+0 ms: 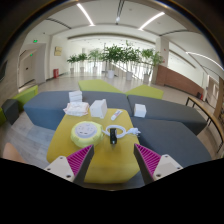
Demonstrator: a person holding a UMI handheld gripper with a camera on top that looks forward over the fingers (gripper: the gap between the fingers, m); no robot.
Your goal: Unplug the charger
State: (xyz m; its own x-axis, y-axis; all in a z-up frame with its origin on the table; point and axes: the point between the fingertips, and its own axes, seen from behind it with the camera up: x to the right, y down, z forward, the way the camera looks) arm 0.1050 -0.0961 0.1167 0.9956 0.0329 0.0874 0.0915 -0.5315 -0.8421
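Pink-padded claw [112, 158] gapes wide over yellow table [100, 150]; empty.

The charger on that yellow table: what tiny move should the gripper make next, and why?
Probably ease straight forward. The gripper is open, and the charger sits on the yellow table just ahead of the fingertips, not yet between the pads, so nothing can be gripped yet.

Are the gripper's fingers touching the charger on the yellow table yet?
Apart. The gripper view shows the gripper open, with bare yellow table between its pads and the dark charger, which sits just ahead of the fingers.
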